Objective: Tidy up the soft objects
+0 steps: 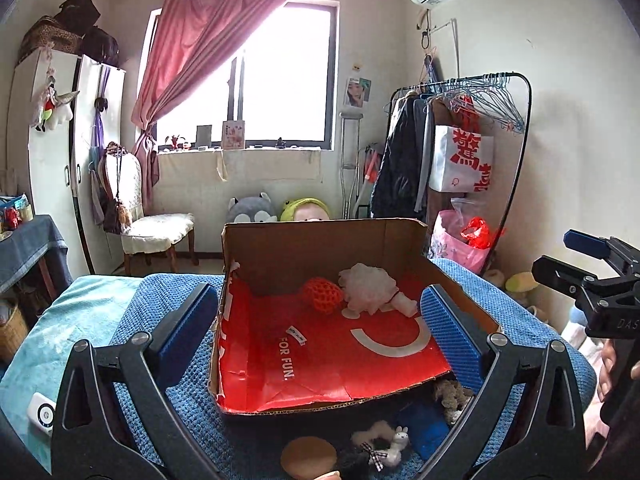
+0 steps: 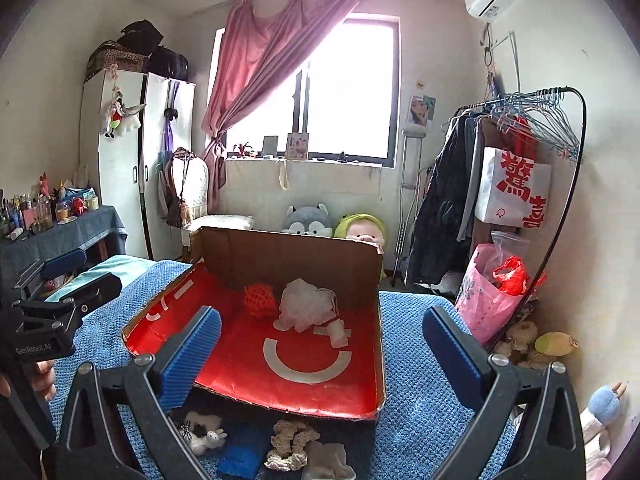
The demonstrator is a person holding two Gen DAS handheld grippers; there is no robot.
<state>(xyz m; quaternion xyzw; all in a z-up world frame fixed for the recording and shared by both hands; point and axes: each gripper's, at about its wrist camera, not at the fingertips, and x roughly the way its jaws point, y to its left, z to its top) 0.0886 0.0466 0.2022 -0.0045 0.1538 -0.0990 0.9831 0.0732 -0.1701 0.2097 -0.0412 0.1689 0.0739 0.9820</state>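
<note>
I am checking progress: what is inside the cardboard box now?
Inside the cardboard box lie an orange knitted ball and a white fluffy toy. The near wall hides part of the floor.

One box (image 2: 360, 280); two soft items inside: orange ball (image 2: 259, 299), white puff (image 2: 306, 305). Two plush heads (image 2: 307, 220) behind. Two grippers (image 1: 320, 320).

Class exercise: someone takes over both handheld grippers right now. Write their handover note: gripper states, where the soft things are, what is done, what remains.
Left gripper: open, holding nothing.
Right gripper: open, holding nothing.
Cardboard box sits on the blue blanket. Done: orange crocheted ball and white fluffy toy lie inside, at its far end.
Left: soft items on the blanket in front of the box, namely the beige scrunchie, small white bunny, blue pad and pale cloth.
</note>
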